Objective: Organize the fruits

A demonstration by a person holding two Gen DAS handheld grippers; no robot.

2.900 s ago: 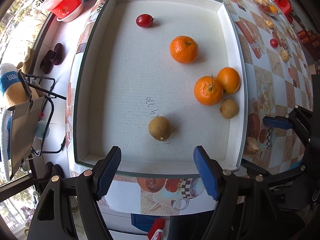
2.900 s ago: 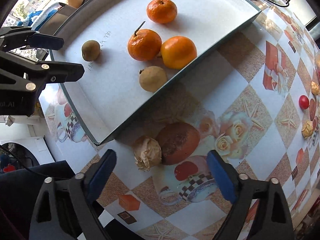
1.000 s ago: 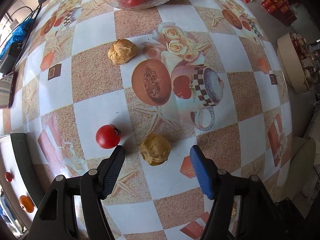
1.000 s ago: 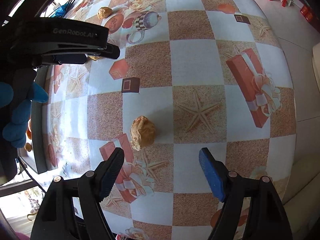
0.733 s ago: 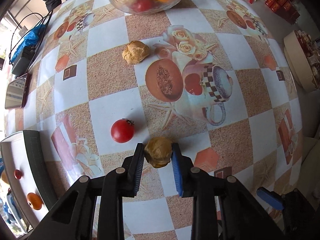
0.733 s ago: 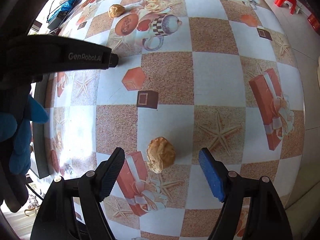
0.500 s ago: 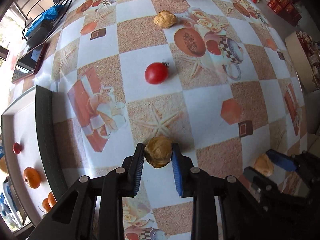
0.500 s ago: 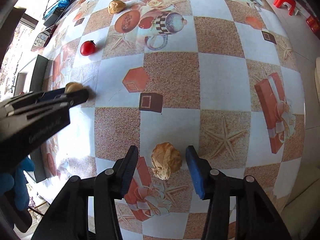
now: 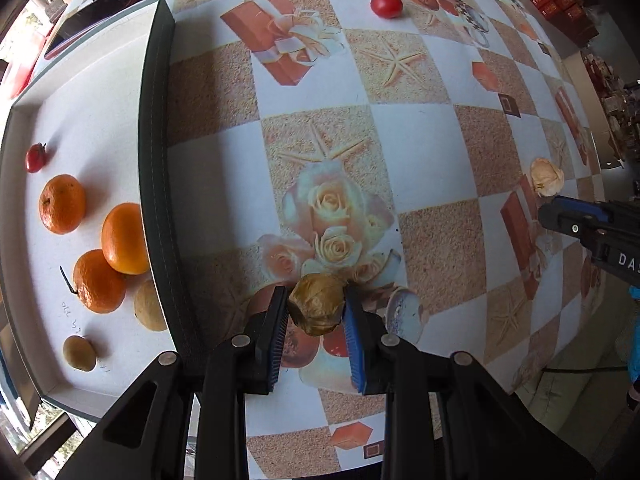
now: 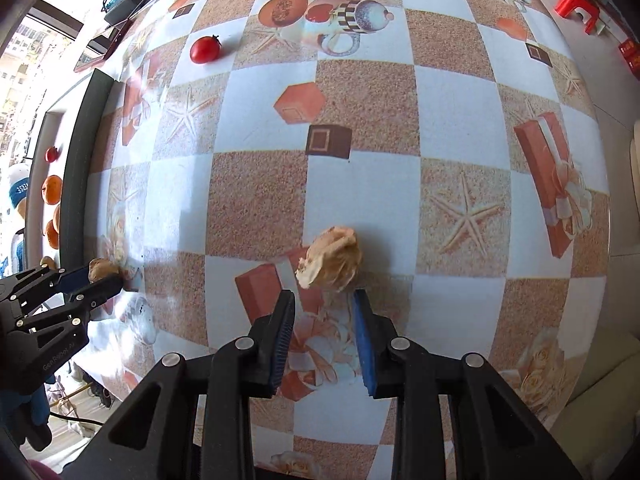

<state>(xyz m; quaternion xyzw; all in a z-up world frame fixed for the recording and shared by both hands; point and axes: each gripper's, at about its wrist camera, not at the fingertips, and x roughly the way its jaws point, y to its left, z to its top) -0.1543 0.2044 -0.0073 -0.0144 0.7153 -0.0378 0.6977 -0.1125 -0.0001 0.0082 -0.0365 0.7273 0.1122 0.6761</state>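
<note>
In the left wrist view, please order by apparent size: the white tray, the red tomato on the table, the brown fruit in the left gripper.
1. white tray
2. brown fruit held in the left gripper
3. red tomato; it lies farther away, so its true size against the fruit is unsure.

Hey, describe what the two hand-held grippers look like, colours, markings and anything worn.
The left hand-held gripper and the right hand-held gripper are both black angular frames with silver rivets, each with one black ribbed pad and one blue. White lettering marks their sides. A blue glove is worn beside the left one.
</note>
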